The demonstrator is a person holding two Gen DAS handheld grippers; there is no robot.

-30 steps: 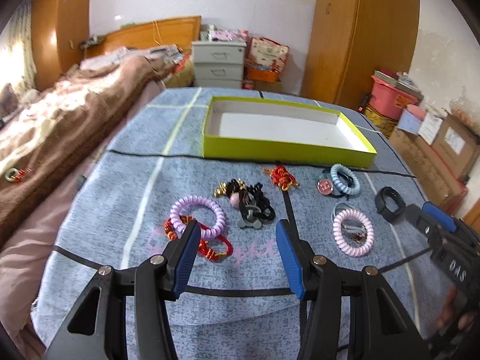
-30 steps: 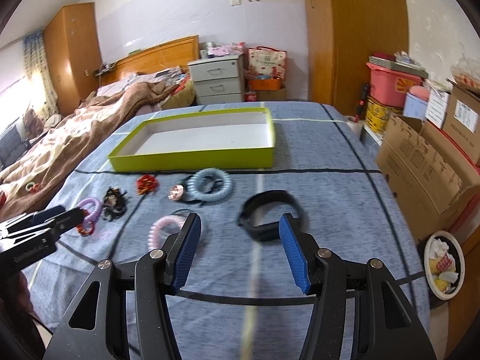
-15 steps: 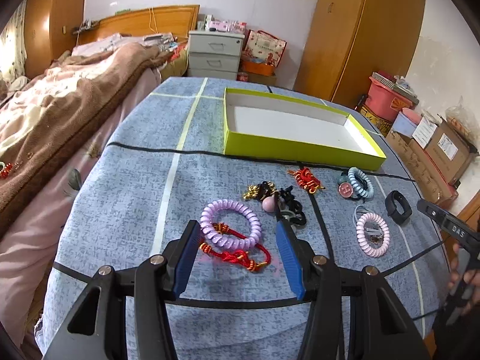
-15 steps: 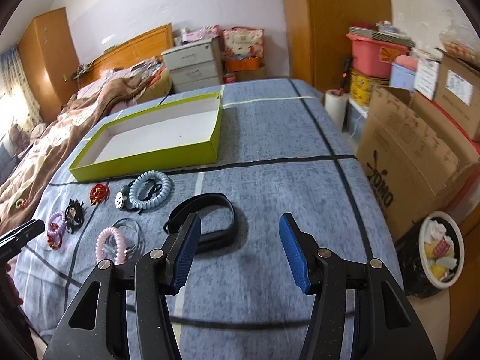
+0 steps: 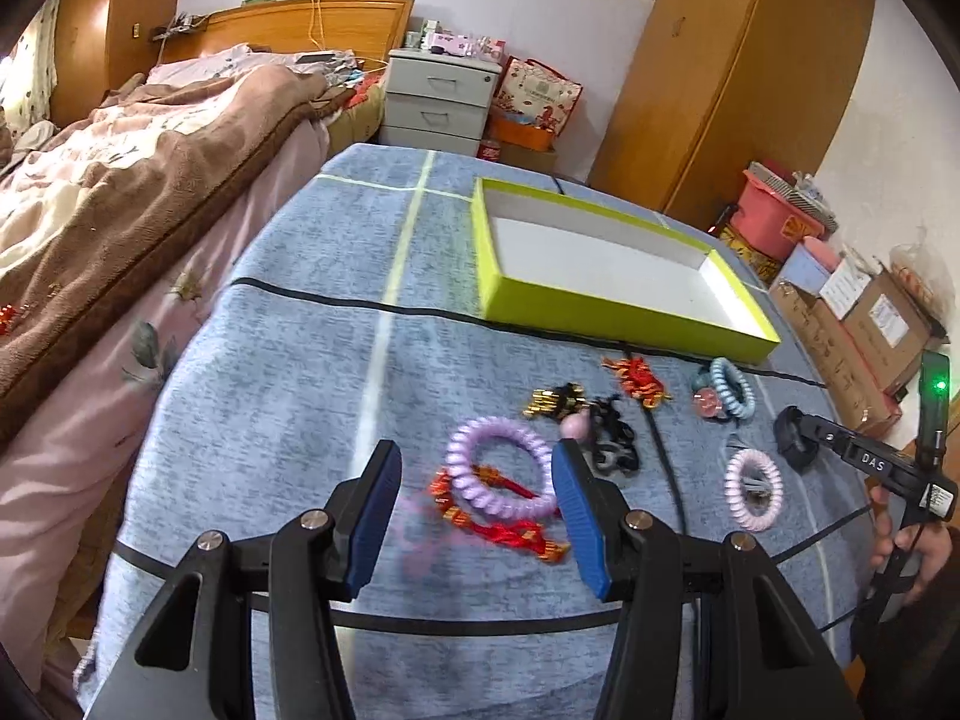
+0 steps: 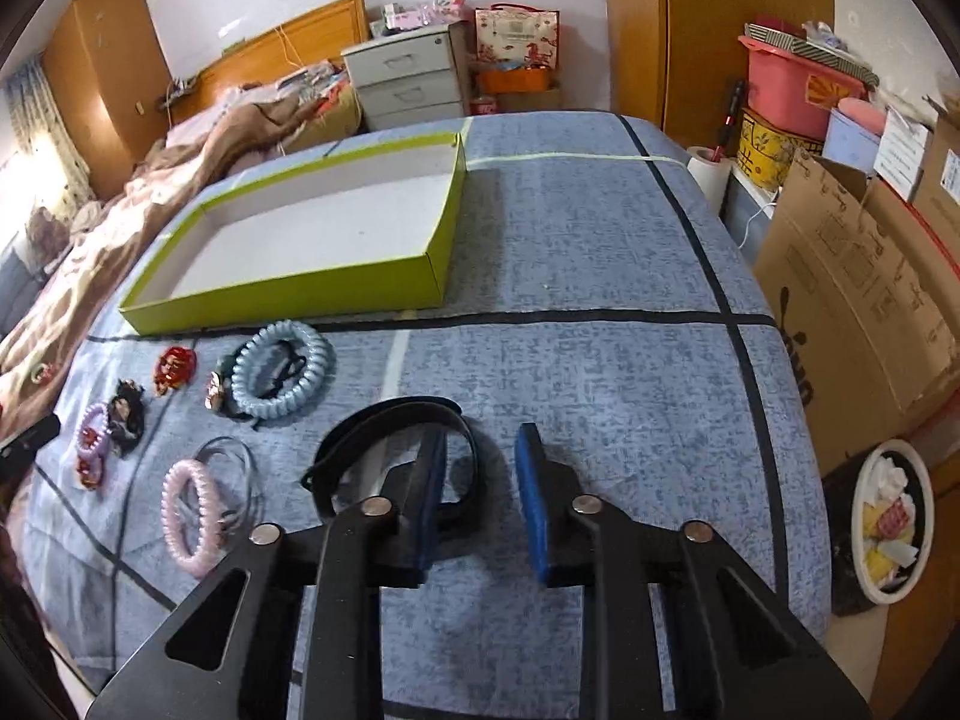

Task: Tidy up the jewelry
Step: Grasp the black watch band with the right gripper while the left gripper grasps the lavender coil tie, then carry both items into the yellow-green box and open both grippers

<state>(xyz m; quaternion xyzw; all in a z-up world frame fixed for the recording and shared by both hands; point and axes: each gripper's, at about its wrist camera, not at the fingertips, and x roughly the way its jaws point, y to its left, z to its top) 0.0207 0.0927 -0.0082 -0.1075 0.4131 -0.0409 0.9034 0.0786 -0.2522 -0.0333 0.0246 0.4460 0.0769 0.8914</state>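
My left gripper (image 5: pixel 474 474) is open and low over the blue cloth. A purple spiral hair tie (image 5: pixel 501 468) lies between its fingers, on top of a red knotted bracelet (image 5: pixel 498 525). My right gripper (image 6: pixel 480 450) has its jaws closing around the right side of a black band (image 6: pixel 390 420). The left finger is inside the loop and the right finger outside, and the pads do not press the strap. The green tray (image 6: pixel 288 294) stands empty behind. A light blue tie (image 6: pixel 282 372), a pink tie (image 6: pixel 192 516), a red knot charm (image 6: pixel 174 366) and black clips (image 6: pixel 126 414) lie loose.
A bed with a brown blanket (image 5: pixel 120 180) runs along the left of the table. Cardboard boxes (image 6: pixel 864 300) and a floor bin (image 6: pixel 888 522) stand past the right edge. A hand (image 5: pixel 894 534) holds the other gripper at the right of the left wrist view.
The left gripper has shifted left until the purple tie lies between its fingers. The right gripper has come down onto the black band and its jaws have narrowed.
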